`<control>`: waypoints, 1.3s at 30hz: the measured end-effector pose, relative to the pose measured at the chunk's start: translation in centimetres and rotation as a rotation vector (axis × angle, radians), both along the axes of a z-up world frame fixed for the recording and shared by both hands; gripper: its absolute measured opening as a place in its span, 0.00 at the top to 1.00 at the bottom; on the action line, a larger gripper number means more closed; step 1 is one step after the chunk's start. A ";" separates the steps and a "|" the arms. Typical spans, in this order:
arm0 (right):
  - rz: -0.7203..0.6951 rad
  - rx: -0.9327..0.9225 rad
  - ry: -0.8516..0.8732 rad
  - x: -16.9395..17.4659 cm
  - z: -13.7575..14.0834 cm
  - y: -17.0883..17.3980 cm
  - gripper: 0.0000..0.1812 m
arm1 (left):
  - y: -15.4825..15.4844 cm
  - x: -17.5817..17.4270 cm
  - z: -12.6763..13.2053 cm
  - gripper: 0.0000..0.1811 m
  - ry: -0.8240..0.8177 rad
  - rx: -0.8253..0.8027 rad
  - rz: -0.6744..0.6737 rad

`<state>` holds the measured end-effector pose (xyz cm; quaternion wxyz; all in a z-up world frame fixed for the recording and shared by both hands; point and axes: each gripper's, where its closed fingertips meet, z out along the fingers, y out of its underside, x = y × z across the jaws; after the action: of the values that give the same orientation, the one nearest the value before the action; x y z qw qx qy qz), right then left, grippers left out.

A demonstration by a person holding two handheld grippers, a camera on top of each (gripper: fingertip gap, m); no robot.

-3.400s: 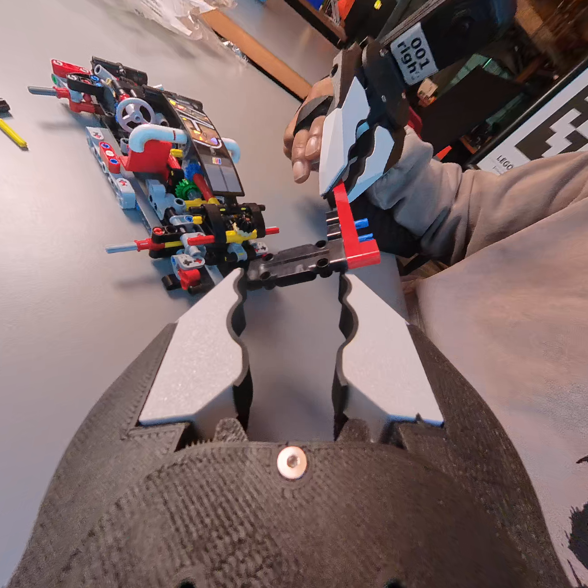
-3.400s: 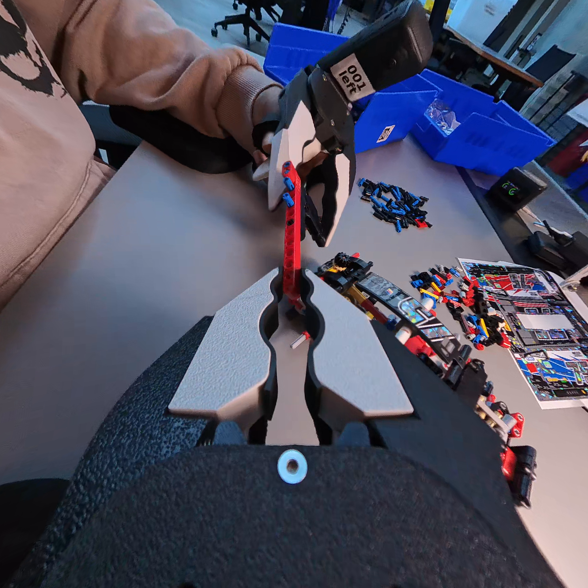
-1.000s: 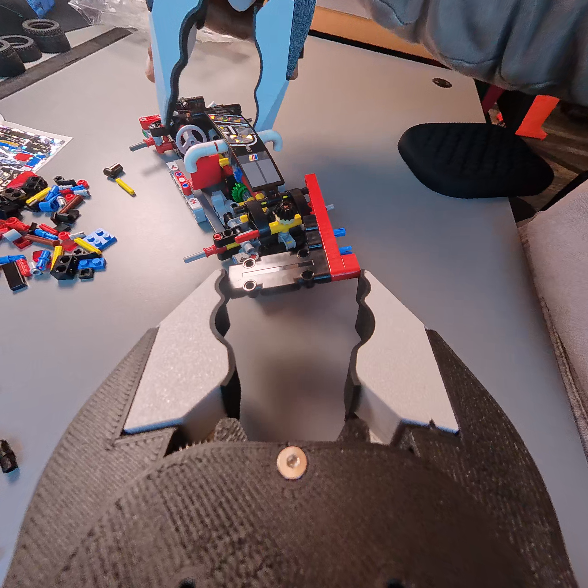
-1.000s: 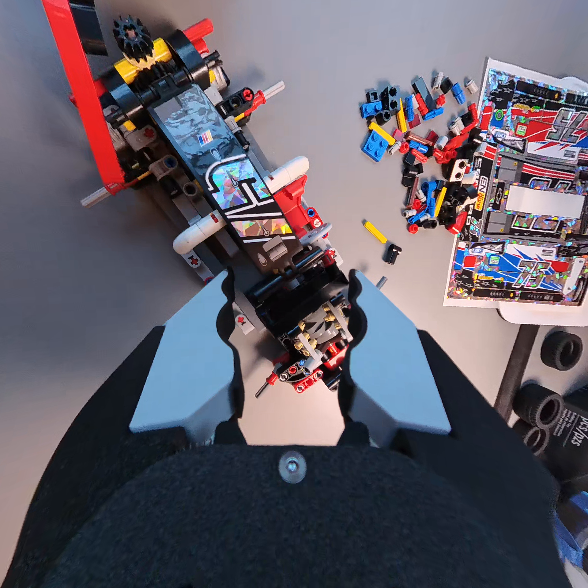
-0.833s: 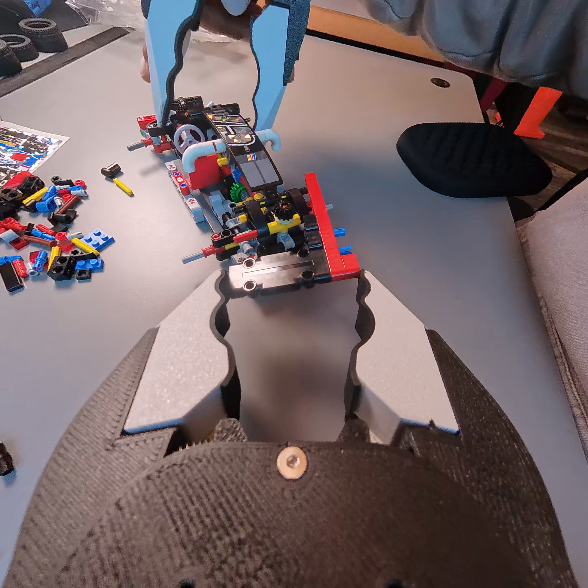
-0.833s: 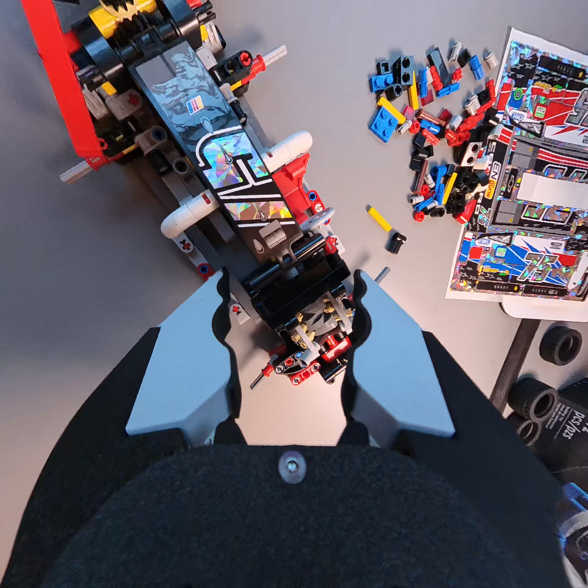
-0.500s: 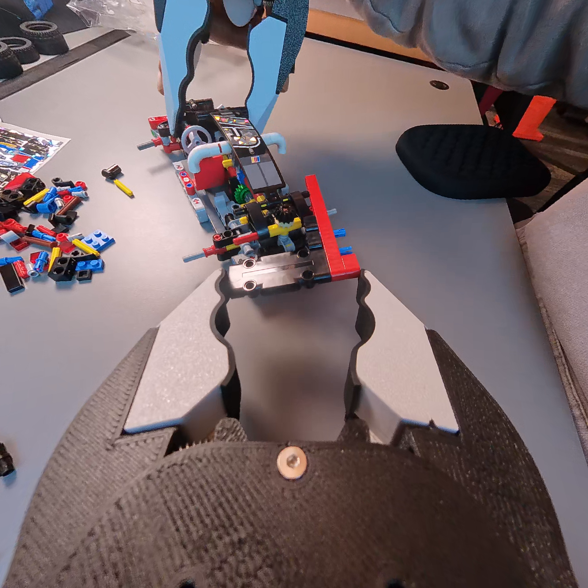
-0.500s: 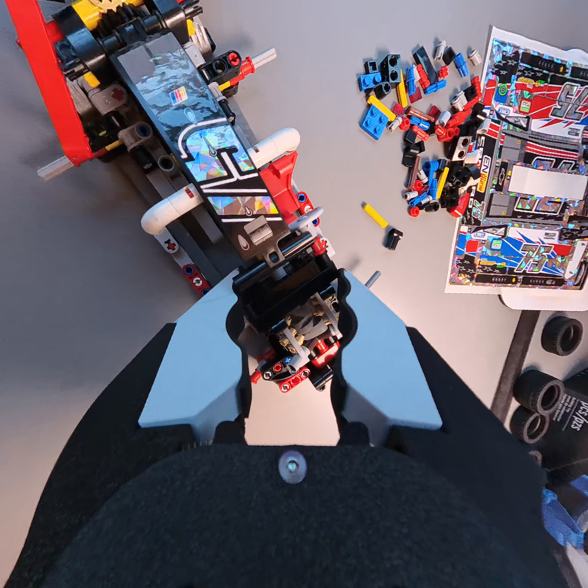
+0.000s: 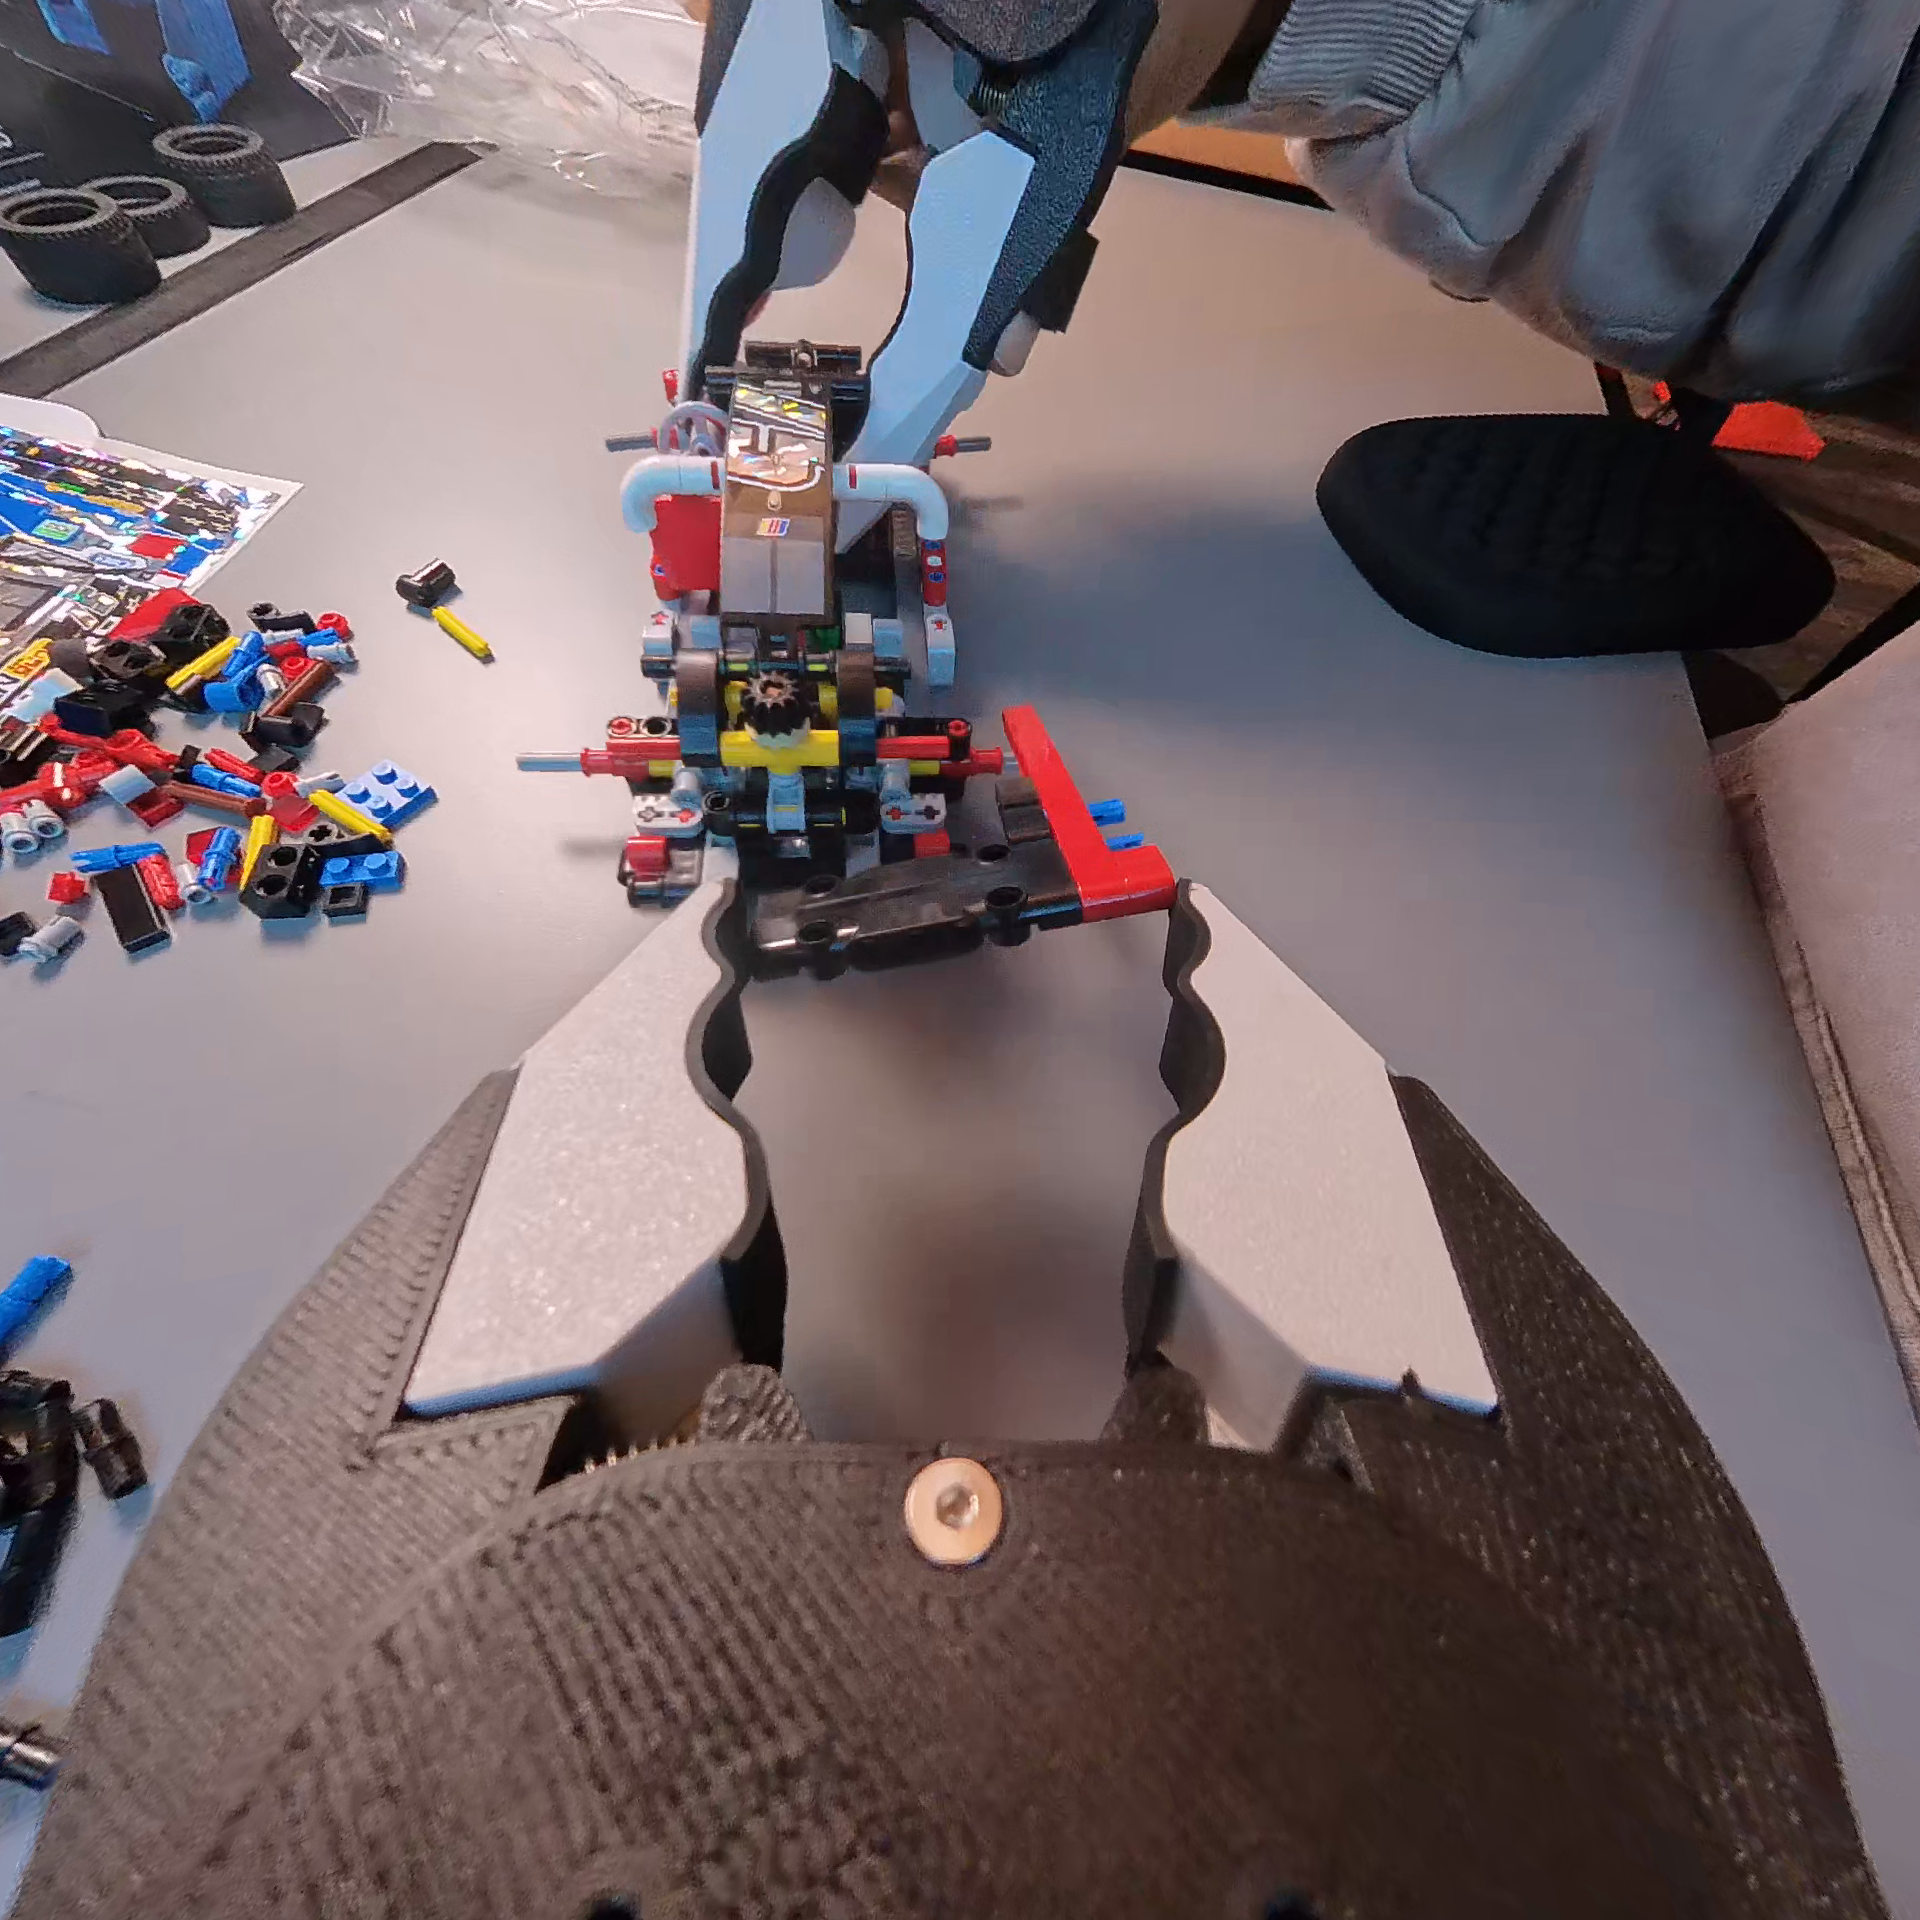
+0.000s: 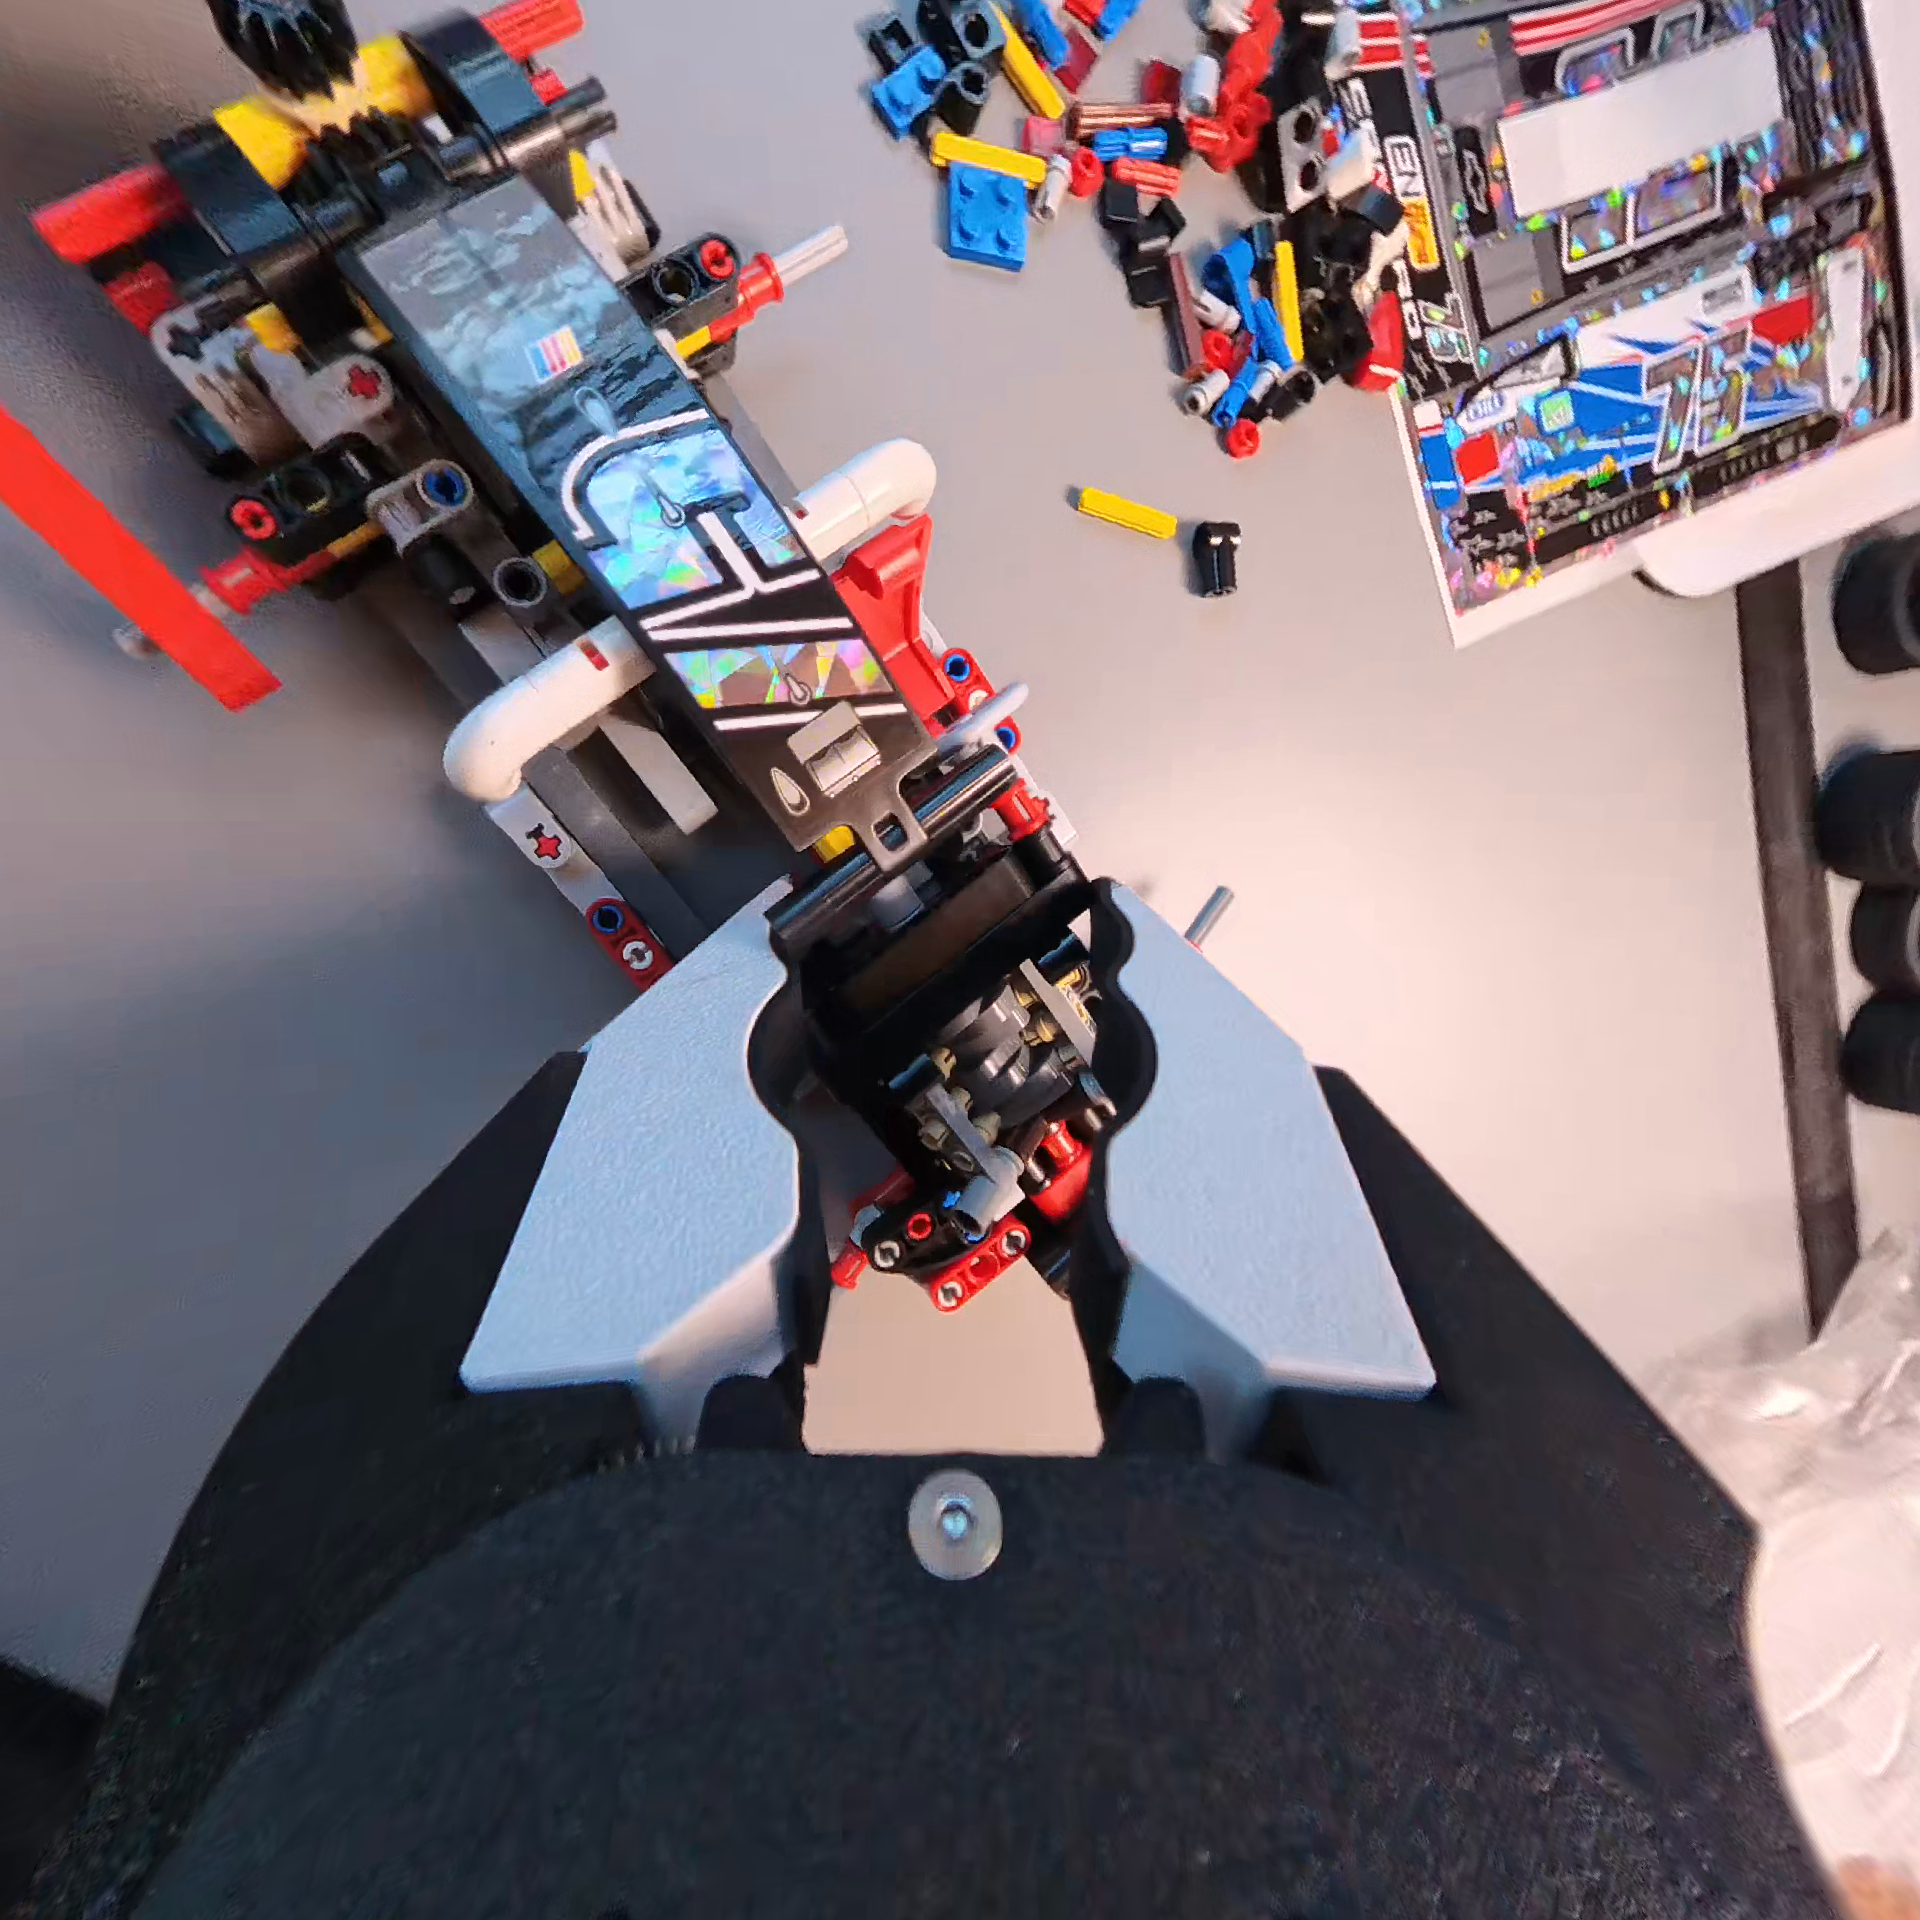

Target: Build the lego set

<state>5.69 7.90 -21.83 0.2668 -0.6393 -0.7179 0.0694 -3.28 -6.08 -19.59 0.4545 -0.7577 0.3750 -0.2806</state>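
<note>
Lego car chassis: front end is grasped by right gripper. Black-and-red sub-assembly: clamped between left gripper fingertips. Loose parts pile: lies at nine o'clock.

Grey tabletop carries the lego car chassis mid-surface. Loose pile of small bricks to its left, with a stray yellow pin and black connector between pile and chassis. Sticker sheet beyond the pile. Black tyres and clear plastic bag along the far edge.
</note>
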 end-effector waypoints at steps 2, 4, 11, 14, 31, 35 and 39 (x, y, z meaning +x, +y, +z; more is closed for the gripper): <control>-0.061 -0.017 0.035 0.0 0.1 -0.3 0.72 | 0.1 -0.1 0.2 0.56 -0.004 0.004 0.002; -0.101 -0.027 0.064 -0.2 0.2 -0.6 0.74 | 0.1 -0.3 0.3 0.56 -0.011 0.009 0.006; -0.097 -0.015 0.112 -0.7 0.3 -0.9 0.73 | 0.2 -0.5 0.0 0.56 -0.011 0.000 0.009; -0.098 -0.046 0.197 -0.9 1.4 -1.3 0.70 | 0.2 -0.6 -0.2 0.56 -0.005 -0.006 0.005; -0.077 -0.117 1.033 -2.1 11.3 -5.8 0.72 | -1.1 0.2 2.1 0.57 -0.124 0.045 -0.089; -0.137 -0.106 1.073 -1.6 11.1 -4.5 0.74 | -1.8 0.1 4.0 0.57 -0.216 0.074 -0.124; -0.215 -0.013 1.106 -1.2 13.0 -1.7 0.83 | -2.2 0.0 2.2 0.57 -0.134 0.035 -0.158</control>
<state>4.51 6.20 -8.80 0.6050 -0.5789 -0.4016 0.3710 -3.31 -8.31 -17.36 0.4681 -0.6972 0.4072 -0.3591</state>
